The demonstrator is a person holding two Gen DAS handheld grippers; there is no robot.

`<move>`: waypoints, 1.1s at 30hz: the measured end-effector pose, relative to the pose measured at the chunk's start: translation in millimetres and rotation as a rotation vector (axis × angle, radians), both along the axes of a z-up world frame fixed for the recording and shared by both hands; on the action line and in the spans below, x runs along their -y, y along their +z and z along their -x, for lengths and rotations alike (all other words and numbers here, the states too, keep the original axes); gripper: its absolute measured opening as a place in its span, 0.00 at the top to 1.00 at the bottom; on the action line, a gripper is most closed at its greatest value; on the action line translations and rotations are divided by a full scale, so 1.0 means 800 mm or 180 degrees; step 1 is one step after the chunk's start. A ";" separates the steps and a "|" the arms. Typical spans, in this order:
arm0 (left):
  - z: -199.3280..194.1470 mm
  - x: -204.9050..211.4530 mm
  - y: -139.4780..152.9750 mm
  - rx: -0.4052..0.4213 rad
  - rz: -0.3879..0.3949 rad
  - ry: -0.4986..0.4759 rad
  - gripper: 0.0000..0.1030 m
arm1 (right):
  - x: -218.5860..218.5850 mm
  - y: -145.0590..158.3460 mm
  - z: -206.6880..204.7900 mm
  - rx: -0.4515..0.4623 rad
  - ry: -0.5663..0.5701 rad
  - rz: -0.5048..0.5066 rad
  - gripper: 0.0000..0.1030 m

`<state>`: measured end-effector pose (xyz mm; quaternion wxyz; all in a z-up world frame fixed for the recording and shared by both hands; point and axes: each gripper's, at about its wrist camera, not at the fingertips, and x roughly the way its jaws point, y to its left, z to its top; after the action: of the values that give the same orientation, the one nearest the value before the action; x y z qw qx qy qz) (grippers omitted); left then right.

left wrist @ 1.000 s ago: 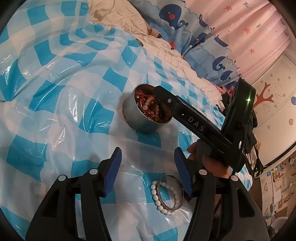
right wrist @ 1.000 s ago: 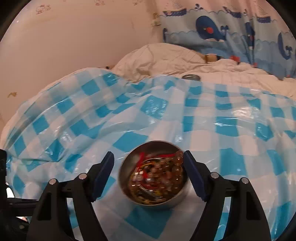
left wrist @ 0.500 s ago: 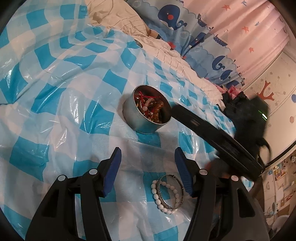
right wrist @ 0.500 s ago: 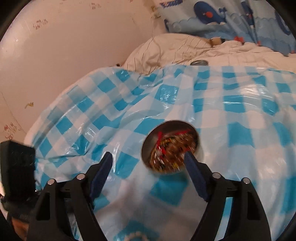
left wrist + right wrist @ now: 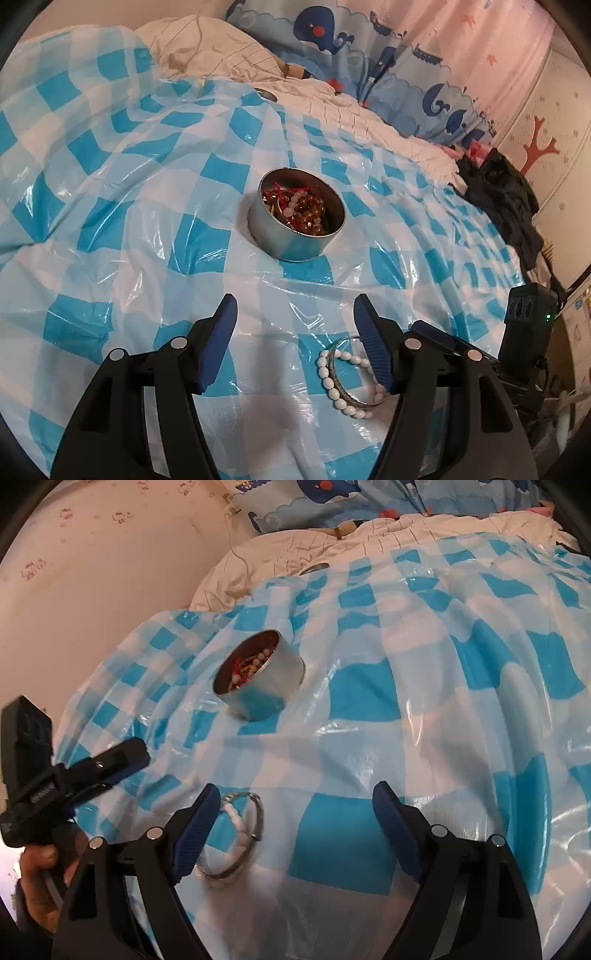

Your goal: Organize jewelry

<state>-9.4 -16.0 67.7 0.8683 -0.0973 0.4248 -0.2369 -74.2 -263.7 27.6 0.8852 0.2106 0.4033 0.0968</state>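
Lying flat on the bed at about five o'clock from the tin (image 5: pixel 297 229), the bracelets (image 5: pixel 236 834) sit just beside the right tongs' (image 5: pixel 291 830) left finger, both tongs (image 5: pixel 295 341) released, empty, jaws just widened.

A bed fills the room ahead of both grippers, covered by a blue-and-white checked plastic sheet (image 5: pixel 147 206) that shines with wrinkles. Beyond the sheet lies a white quilt (image 5: pixel 221 48) — rumpled, with thin lines. Further behind hangs a curtain (image 5: pixel 369 40) with blue whales and pink stars. To the far right is a pale wall (image 5: pixel 554 122) with a red tree sticker; to the left, a cream wall (image 5: pixel 110 572).
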 end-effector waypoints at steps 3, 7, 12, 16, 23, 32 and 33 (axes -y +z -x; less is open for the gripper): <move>0.002 0.002 0.001 0.0034 -0.0053 -0.0013 0.38 | -0.012 -0.001 -0.001 0.0017 0.0066 0.0200 0.19; 0.005 0.008 0.001 0.0082 -0.0147 -0.0020 0.37 | -0.022 -0.005 -0.001 0.0022 0.0110 0.0361 0.16; 0.008 0.017 0.002 0.0158 -0.0288 -0.0048 0.34 | -0.024 -0.005 -0.002 0.0016 0.0140 0.0371 0.16; 0.010 0.022 -0.001 0.0182 -0.0356 -0.0083 0.32 | -0.026 -0.004 -0.004 0.0001 0.0147 0.0372 0.16; 0.006 0.018 -0.005 0.0150 -0.0375 -0.0038 0.30 | -0.027 0.000 -0.003 0.0018 0.0123 0.0457 0.16; 0.003 0.007 -0.010 0.0107 -0.0238 -0.0090 0.30 | -0.044 0.001 0.001 -0.0058 0.0269 0.0996 0.22; 0.005 0.013 -0.011 0.0117 -0.0253 -0.0165 0.30 | -0.046 0.001 0.001 -0.0054 0.0290 0.1028 0.25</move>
<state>-13.2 -26.3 58.8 0.8727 -0.0473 0.4202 -0.2440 -75.2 -227.1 28.5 0.8988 0.0480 0.4302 0.0690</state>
